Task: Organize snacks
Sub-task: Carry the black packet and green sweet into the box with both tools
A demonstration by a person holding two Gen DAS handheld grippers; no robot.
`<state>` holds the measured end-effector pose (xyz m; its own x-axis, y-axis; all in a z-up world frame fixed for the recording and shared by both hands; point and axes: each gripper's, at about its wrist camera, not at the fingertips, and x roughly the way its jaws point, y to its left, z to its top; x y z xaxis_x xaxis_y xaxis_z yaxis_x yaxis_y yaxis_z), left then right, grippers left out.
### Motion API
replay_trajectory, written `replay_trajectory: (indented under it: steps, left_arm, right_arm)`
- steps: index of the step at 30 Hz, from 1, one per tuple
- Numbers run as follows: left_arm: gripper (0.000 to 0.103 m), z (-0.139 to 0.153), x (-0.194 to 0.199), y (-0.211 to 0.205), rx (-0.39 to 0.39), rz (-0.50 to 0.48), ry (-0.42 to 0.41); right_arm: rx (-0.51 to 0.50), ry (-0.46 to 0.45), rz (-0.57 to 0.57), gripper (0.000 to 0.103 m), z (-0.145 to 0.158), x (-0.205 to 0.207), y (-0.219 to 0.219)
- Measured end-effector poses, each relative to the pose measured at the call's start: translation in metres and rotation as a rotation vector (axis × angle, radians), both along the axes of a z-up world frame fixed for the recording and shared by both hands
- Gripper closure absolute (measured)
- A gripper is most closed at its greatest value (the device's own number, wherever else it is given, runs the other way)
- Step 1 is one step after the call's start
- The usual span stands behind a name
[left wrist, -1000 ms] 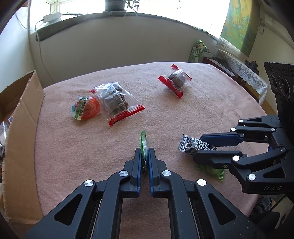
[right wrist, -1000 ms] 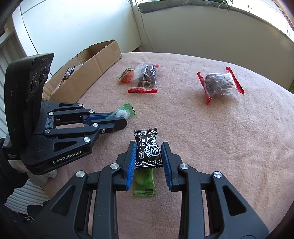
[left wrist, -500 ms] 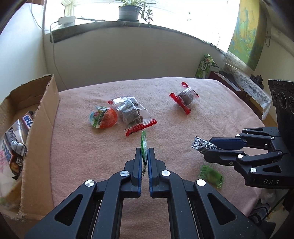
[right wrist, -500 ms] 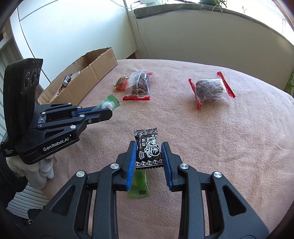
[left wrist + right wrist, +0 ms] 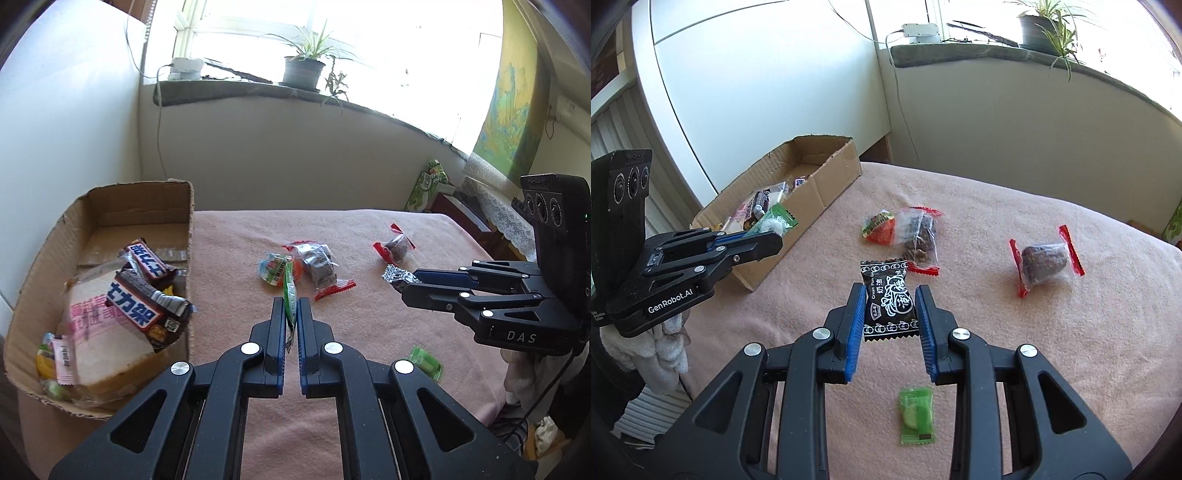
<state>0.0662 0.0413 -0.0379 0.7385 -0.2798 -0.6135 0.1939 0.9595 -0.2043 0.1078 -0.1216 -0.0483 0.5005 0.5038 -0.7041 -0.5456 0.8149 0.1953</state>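
Left wrist view: the left hand-held gripper (image 5: 291, 314) is clenched on a thin green candy (image 5: 289, 291), pinched edge-on so the wrapper stands upright between the pads; that narrow grip suits a flat packet. To its left sits the cardboard box (image 5: 190, 236) on the pink-covered bench (image 5: 236, 240), already holding chocolate bars (image 5: 138, 308) and a bread packet (image 5: 107, 343), so it looks to be where the snacks are being gathered. On the cloth beyond lie an orange packet (image 5: 271, 266), a clear bag with a red edge (image 5: 321, 267) touching it, and a second clear bag (image 5: 395, 249) apart to the right. Another green candy (image 5: 424, 362) lies near the bench's near edge. The right hand-held gripper (image 5: 397, 278) holds a dark candy (image 5: 393, 275) in the air.

Right wrist view: the right hand-held gripper (image 5: 890, 306) grasps the black candy (image 5: 888, 299) by its two sides, the printed face up, clear of the cloth; the loose green candy (image 5: 917, 413) lies below it. The left hand-held gripper (image 5: 775, 236) carries its green candy (image 5: 774, 221) just before the box's (image 5: 820, 188) near wall, likely to drop it in.
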Motion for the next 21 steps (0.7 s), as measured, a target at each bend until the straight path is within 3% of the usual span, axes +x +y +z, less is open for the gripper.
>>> replay_trajectory:
  steps: [11,21]
  left_arm:
    - [0.099,0.008,-0.011,0.070,-0.007,0.146,-0.028]
    - [0.099,0.010,-0.007,0.104,-0.003,0.217,-0.046]
  right_arm:
    - [0.016,-0.058,0.070,0.074,0.026,0.022,0.055]
    - [0.014,-0.080,0.116,0.074,0.039,0.047,0.107]
